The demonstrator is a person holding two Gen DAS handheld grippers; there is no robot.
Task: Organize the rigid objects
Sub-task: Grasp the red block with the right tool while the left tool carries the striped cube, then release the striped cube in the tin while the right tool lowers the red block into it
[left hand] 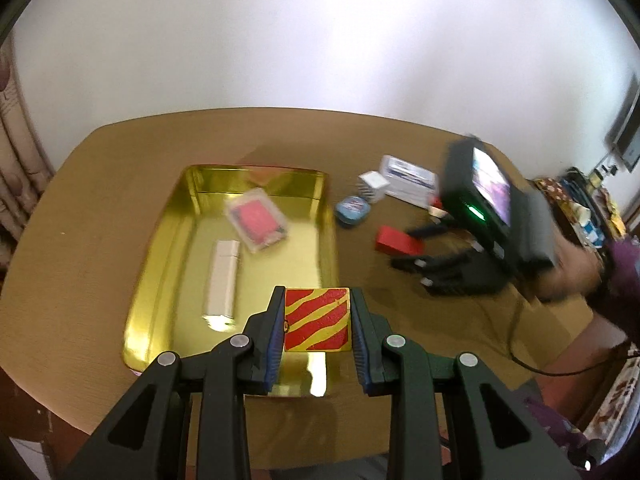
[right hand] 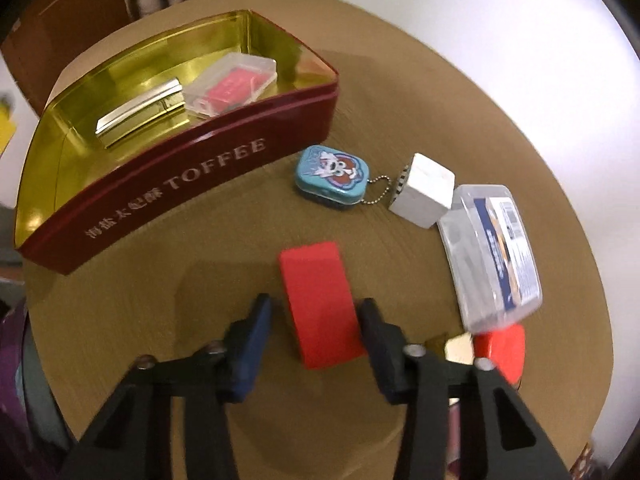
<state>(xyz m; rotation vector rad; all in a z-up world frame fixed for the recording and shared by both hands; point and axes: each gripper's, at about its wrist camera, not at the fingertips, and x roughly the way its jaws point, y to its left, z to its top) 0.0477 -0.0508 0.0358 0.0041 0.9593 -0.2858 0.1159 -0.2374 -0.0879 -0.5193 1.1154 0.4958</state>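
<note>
My left gripper (left hand: 317, 304) is shut on a red-and-yellow striped square block (left hand: 317, 319) and holds it over the near edge of the gold-lined toffee tin (left hand: 160, 280). The tin holds a silver bar (left hand: 222, 278) and a clear case with a red card (left hand: 258, 218). My right gripper (right hand: 316, 312) is open around a red block (right hand: 320, 304) on the table; its jaws stand on either side, not touching. In the left wrist view the right gripper (left hand: 400, 254) shows by the same red block (left hand: 396, 242).
On the table right of the tin (right hand: 200, 160) lie a small blue tin (right hand: 331, 179) on a bead chain, a white cube (right hand: 422, 196), a clear plastic box (right hand: 490, 256) and another red piece (right hand: 502, 350). A black cable (left hand: 516, 340) runs off the table's right edge.
</note>
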